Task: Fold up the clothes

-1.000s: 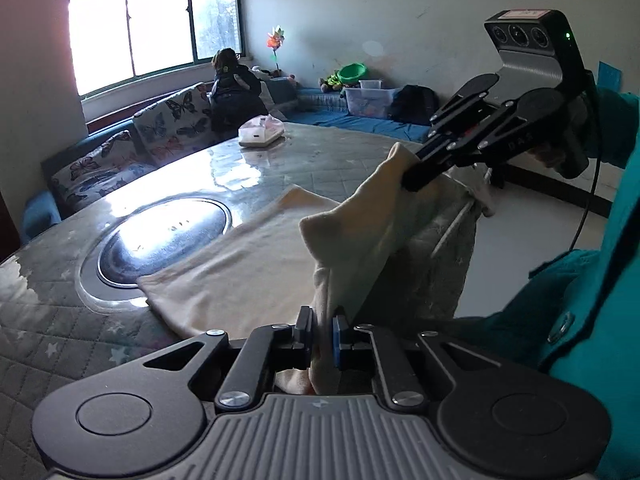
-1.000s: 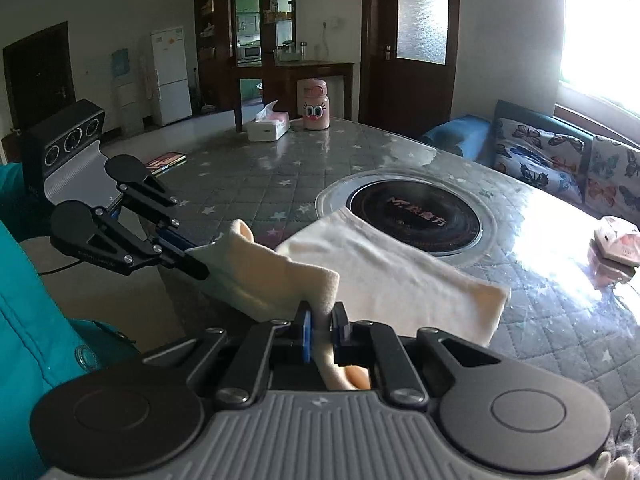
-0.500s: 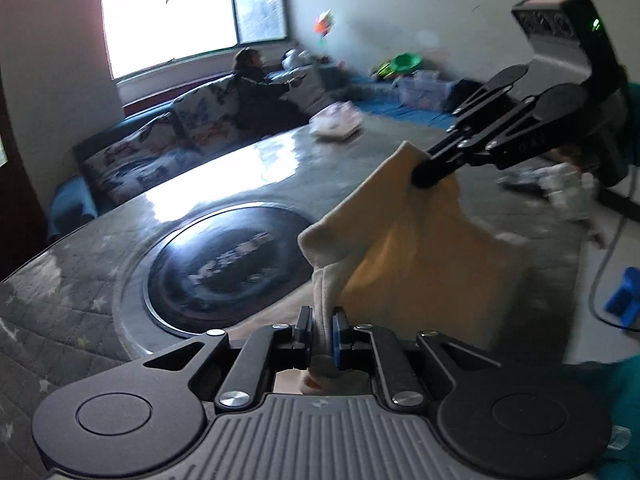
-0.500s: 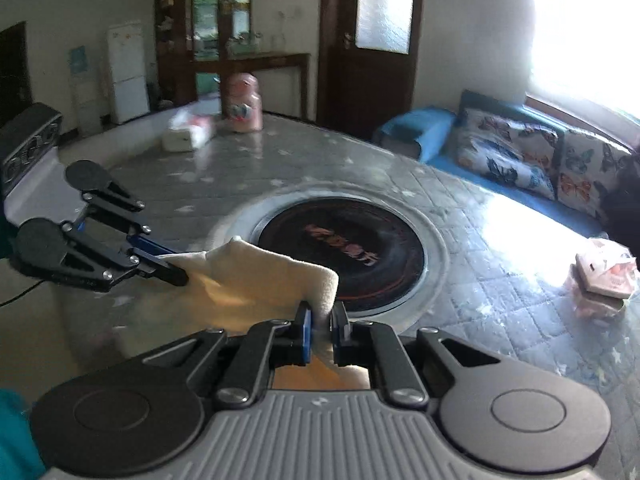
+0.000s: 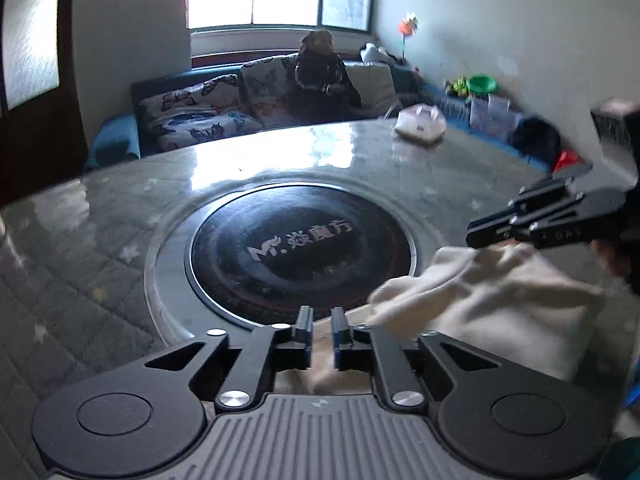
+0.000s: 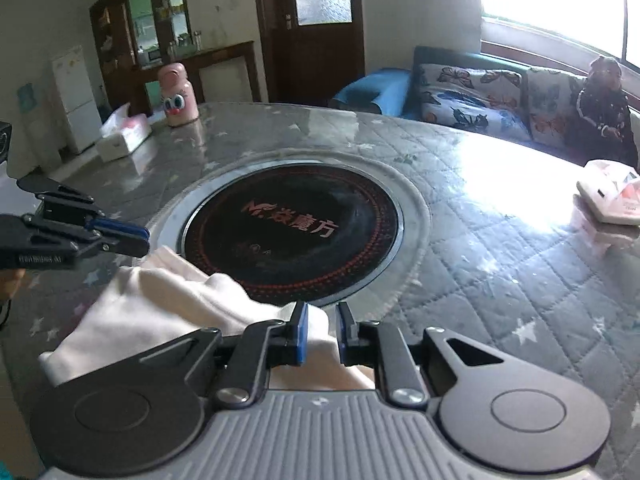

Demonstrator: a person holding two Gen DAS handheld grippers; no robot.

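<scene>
A cream cloth (image 5: 488, 300) lies folded over on the quilted table near its front edge; it also shows in the right wrist view (image 6: 168, 308). My left gripper (image 5: 321, 322) is open, its jaws slightly apart just above the cloth's left corner. My right gripper (image 6: 322, 318) is open too, with the cloth's right corner lying between and under its jaws. Each gripper shows in the other's view, the right one (image 5: 480, 236) and the left one (image 6: 140, 240), both just above the cloth.
A round black induction plate (image 5: 300, 248) sits in the table's middle, just beyond the cloth. A tissue box (image 6: 124, 136) and pink bottle (image 6: 176, 96) stand far left, a pink-white pack (image 6: 612, 196) far right. A person sits on the sofa (image 5: 320, 72).
Both grippers carried the cloth's corners forward and down onto the table, folding it over, and then opened and let go.
</scene>
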